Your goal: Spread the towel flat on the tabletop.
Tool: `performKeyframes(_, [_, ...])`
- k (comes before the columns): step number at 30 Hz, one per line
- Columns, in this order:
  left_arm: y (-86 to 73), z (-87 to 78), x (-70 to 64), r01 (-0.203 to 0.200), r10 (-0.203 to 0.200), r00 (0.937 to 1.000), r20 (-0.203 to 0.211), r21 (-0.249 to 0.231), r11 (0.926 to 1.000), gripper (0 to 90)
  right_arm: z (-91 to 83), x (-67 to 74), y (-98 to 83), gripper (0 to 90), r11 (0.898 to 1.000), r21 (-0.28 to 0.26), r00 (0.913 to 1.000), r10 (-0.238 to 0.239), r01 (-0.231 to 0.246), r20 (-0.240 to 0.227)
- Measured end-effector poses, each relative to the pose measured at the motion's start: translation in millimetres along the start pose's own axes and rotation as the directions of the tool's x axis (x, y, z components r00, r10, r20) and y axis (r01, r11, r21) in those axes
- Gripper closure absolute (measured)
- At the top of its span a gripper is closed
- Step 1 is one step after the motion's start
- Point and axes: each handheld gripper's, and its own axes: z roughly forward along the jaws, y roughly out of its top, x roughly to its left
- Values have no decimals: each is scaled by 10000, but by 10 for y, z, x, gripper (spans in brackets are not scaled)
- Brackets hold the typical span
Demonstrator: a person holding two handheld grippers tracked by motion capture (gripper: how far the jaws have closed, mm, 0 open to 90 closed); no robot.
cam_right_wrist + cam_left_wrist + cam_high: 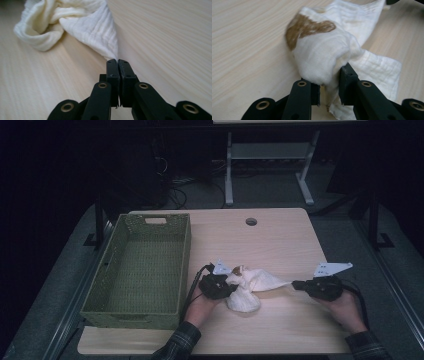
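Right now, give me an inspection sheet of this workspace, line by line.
Surface: light wooden table, round hole near the far edge.
Job's things: white cloth with a brown patch, bunched at one end, pulled out to a corner at the other.
Clutter: green woven basket, nothing in it.
Grippers: left gripper shut on the cloth's bunched end; right gripper shut on its corner.
Cables: black cable trailing from the left gripper.
Surroundings: dark room, a white table frame behind.
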Motion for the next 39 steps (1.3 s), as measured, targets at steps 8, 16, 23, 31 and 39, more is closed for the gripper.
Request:
performKeyframes(8, [73,85,125,146,-144,9979,-634,27,9999,747,-196,-248,-121,881,9984,-119,9955,563,-555,763])
performKeyframes(16, [62,122,235,358,-289,9871,-1573,417,9985,707,-184,-330,-150,880,9968,157,9900,764,-788,1187])
performKeyframes(23, [119,-36,90,487,-499,9889,-1397,-121,9987,496,-209,-324,-121,652,9939,-287,9888,1088,-1064,1019])
performKeyframes(31, [147,-217,-139,22,-59,9967,-806,-460,9989,416,-94,-121,14,647,9962,-477,9973,734,-733,-9])
performKeyframes(39, [97,-26,-398,-593,600,9967,539,-138,9981,441,282,162,215,675,9997,-222,9925,42,-70,-1219])
